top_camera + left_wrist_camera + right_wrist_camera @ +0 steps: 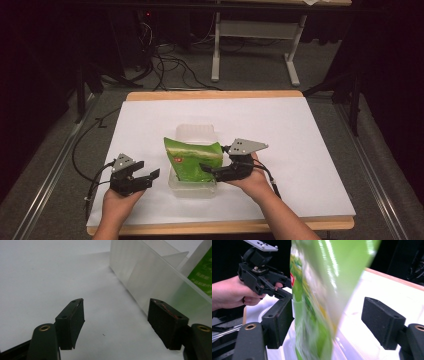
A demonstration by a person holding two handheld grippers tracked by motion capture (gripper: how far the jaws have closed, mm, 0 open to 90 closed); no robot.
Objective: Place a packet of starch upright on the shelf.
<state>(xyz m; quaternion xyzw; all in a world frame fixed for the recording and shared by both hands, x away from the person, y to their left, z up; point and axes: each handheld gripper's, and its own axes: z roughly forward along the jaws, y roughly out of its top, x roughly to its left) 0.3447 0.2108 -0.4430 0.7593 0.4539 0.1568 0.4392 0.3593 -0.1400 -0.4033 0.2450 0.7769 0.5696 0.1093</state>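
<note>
White paper covers the table (300, 150), with dark floor and cables beyond. Right gripper (328, 322) has its jaws spread wide; a glossy green bag (322, 297), blurred, with yellow and red print, hangs between them, close against the left jaw and apart from the right. Seen from above, this bag (192, 160) stands tilted in a clear plastic box (195, 132). Left gripper (116, 326) is also spread, nothing between its jaws, just beside the box wall (140, 277).

The room behind stayed dark while my white counter (300, 150) sat brightly lit from overhead. Up close, the green bag (322, 290) smeared into blur with white glare streaks, though my fingers (383, 320) looked sharp.
</note>
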